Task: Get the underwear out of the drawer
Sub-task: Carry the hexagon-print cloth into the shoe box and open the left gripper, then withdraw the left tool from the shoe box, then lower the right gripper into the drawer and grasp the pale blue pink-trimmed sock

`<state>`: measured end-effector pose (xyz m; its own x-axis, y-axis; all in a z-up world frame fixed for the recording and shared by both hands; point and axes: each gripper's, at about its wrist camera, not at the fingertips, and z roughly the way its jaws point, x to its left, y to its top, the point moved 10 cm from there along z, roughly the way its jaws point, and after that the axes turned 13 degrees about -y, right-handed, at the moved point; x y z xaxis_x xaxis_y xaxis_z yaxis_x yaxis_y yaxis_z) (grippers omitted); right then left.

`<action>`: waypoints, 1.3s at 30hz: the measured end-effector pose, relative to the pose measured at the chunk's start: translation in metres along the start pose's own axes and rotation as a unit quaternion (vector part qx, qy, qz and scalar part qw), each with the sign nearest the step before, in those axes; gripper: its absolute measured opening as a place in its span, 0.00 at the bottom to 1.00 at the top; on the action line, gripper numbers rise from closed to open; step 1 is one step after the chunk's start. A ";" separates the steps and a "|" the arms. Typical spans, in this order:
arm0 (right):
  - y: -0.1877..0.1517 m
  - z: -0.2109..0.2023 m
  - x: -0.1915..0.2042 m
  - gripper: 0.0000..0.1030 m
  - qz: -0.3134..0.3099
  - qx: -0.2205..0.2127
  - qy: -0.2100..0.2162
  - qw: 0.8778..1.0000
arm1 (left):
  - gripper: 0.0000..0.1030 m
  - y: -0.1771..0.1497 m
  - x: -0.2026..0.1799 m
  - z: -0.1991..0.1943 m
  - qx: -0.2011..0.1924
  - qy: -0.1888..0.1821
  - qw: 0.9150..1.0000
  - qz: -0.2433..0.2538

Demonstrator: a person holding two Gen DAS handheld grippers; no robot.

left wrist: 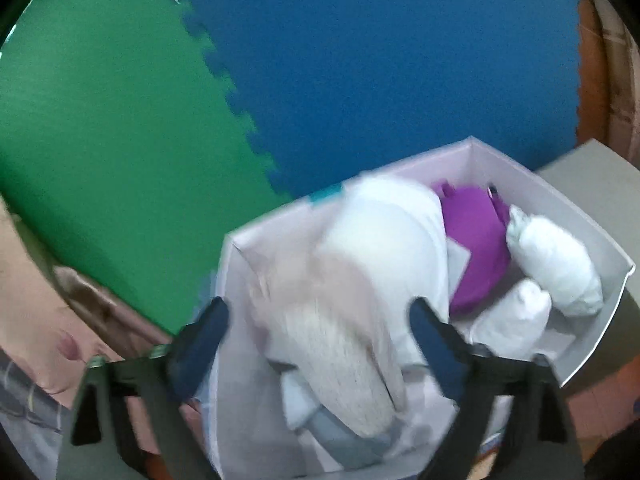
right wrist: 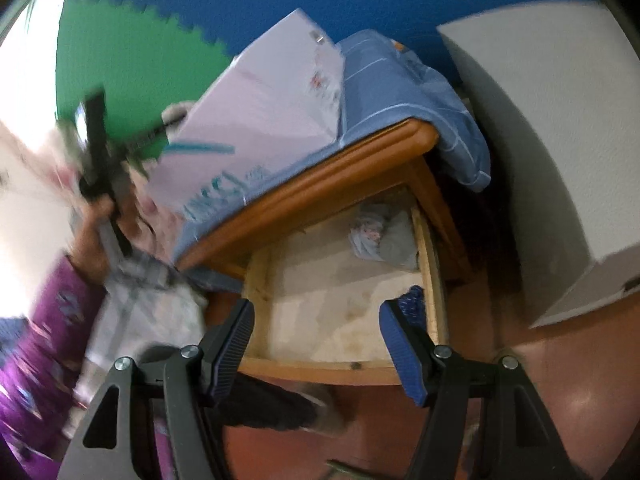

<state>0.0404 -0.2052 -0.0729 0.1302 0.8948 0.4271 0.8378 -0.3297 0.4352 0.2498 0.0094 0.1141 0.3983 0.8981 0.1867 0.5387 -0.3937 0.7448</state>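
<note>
The left gripper (left wrist: 318, 322) hangs spread and empty above the white box (left wrist: 560, 196), a pale garment (left wrist: 352, 320) lying just beneath it. The right gripper (right wrist: 318, 334) gapes empty over the wooden drawer (right wrist: 320, 366); the underwear (right wrist: 380, 238) lies bunched in its far corner, well apart.

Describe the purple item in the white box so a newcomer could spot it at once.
Find the white box against the blue wall mat. Inside lies the purple item, between a large white bundle and two white rolls; it is the only coloured piece there.
</note>
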 end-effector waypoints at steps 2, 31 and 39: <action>-0.007 0.008 0.012 0.65 -0.049 0.004 -0.028 0.998 | 0.95 0.007 0.004 -0.019 -0.033 -0.003 0.999 -0.017; -0.019 0.272 0.044 0.26 -0.626 0.027 -0.370 0.686 | 0.99 -0.168 0.052 -0.130 -0.151 -0.021 0.967 -0.205; 0.001 0.302 0.040 0.34 -0.620 0.016 -0.377 0.687 | 0.99 -0.169 0.048 -0.118 -0.140 -0.036 0.967 -0.212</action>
<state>0.2064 -0.0782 -0.2950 -0.4675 0.3864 -0.7951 0.5621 0.8241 0.0700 0.0897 0.1422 0.0728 0.2415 0.9474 -0.2099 0.4467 0.0835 0.8908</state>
